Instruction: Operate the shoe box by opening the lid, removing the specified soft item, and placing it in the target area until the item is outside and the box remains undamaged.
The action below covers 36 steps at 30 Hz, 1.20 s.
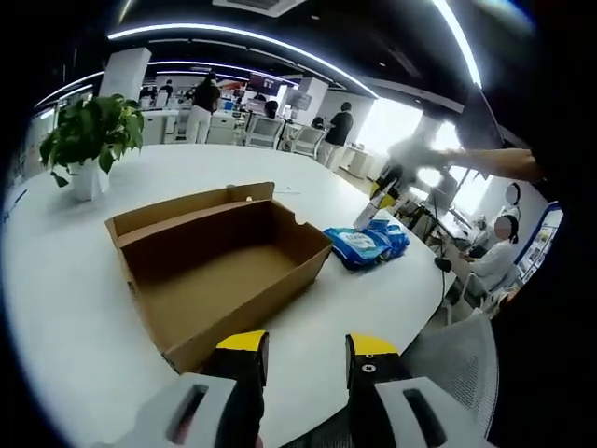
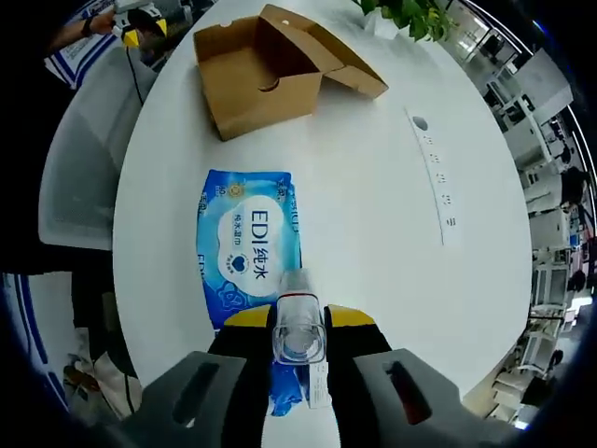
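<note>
In the left gripper view, my left gripper hangs over the near edge of a white round tabletop, its two yellow-tipped jaws spread apart with nothing between them. Just ahead of it sits a brown cardboard shoe box, lid folded back and its inside bare. Beside the box's far corner, toward the tabletop's edge, lies a blue pack of wet wipes. A potted green plant stands near the far side of the tabletop. My right gripper shows blurred above the wipes.

In the right gripper view, my right gripper is closed around a small clear plastic bottle, which stands between the yellow-tipped jaws. Right under it, on the tabletop, the blue wet wipes pack lies flat near the edge. Farther along the tabletop, well apart from the pack, sits the open shoe box. A white power strip lies toward the opposite edge.
</note>
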Each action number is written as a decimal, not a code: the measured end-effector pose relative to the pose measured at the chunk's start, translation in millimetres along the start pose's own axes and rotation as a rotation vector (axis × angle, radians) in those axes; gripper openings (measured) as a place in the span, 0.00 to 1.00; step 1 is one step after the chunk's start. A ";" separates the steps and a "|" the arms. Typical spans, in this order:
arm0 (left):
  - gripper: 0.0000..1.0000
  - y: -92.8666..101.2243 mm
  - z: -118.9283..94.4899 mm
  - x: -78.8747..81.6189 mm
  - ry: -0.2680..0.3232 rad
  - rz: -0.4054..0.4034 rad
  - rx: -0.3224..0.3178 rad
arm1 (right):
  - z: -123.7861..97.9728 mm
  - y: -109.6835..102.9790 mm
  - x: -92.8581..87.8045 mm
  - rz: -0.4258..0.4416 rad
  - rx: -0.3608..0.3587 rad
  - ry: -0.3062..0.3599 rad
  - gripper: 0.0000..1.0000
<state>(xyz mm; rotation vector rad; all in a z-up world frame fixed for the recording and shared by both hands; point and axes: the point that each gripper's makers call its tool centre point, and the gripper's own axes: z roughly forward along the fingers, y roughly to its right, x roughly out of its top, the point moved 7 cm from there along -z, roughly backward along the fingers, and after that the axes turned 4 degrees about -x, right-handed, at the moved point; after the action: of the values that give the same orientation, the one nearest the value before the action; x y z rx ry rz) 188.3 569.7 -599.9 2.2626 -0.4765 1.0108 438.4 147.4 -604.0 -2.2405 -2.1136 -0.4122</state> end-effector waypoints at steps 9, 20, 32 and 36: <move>0.33 1.2 1.8 4.7 0.003 -0.001 0.007 | 6.0 14.8 -4.8 -0.003 0.004 -0.021 0.18; 0.33 1.4 0.6 3.1 -0.007 -0.007 0.014 | 16.2 19.7 -16.6 -0.015 0.008 -0.070 0.18; 0.33 -0.7 1.9 4.0 -0.009 -0.015 0.019 | 37.1 23.6 -19.9 -0.084 0.027 -0.142 0.18; 0.33 -1.5 3.4 3.4 -0.012 -0.018 0.018 | 38.2 24.4 -19.8 -0.102 0.032 -0.155 0.18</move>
<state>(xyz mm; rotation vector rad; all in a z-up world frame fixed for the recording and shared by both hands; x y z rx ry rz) 193.2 568.3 -599.7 2.2861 -0.4526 0.9964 468.0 134.1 -641.3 -2.2220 -2.2982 -0.2123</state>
